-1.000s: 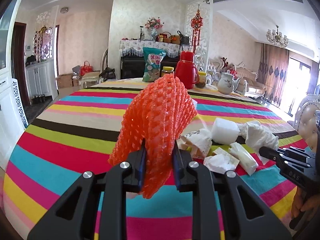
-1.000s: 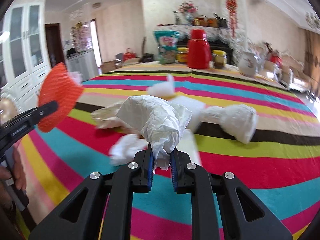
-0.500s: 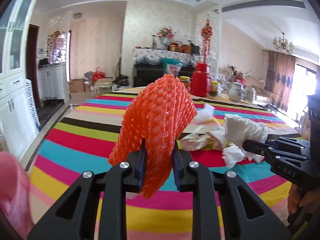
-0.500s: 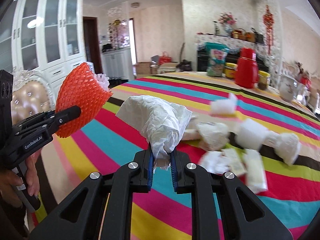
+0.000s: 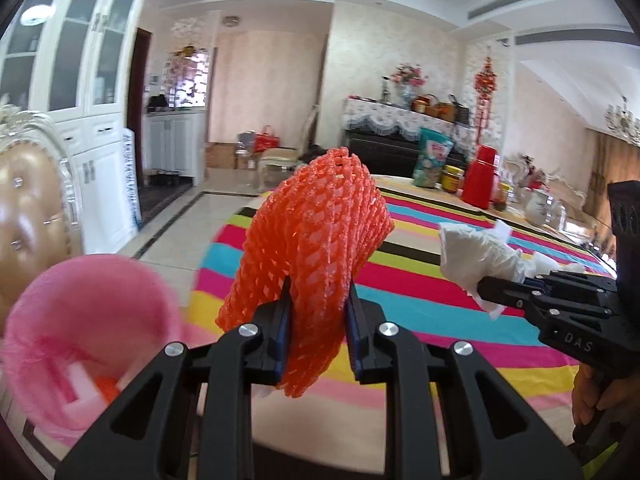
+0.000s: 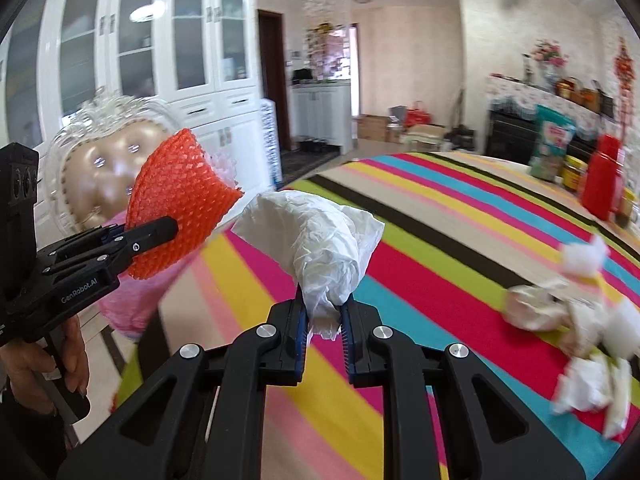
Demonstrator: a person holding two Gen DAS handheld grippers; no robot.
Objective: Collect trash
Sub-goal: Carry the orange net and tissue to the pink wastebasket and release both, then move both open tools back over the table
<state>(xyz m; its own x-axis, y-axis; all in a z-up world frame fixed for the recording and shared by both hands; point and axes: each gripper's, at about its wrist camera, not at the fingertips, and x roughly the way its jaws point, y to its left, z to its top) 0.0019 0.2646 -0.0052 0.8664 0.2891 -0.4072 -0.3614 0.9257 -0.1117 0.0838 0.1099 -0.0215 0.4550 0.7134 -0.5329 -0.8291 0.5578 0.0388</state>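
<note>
Left hand-held gripper (image 5: 318, 332) is clamped on an orange foam net (image 5: 316, 240), which stands up from between its jaws; the right hand-held gripper (image 6: 324, 332) is pinched tight on a crumpled white tissue (image 6: 320, 248). Both are held above the near edge of the striped worktop (image 6: 460, 220), with the pink bin (image 5: 80, 340) low on the left, just beyond that edge.

The step in hand looks like the drop into the bin. To do it well, each piece should be brought squarely over the bin's mouth before the jaws part, since net and tissue are light and could drift or cling to the pads. One hand at a time would keep the two from crowding the opening.

More white scraps (image 6: 580, 328) lie on the worktop to the right, blurred, so their number is unclear. The bin's far rim is smeared by motion and its base is cut off. Something white and orange lies inside it, hard to identify.
</note>
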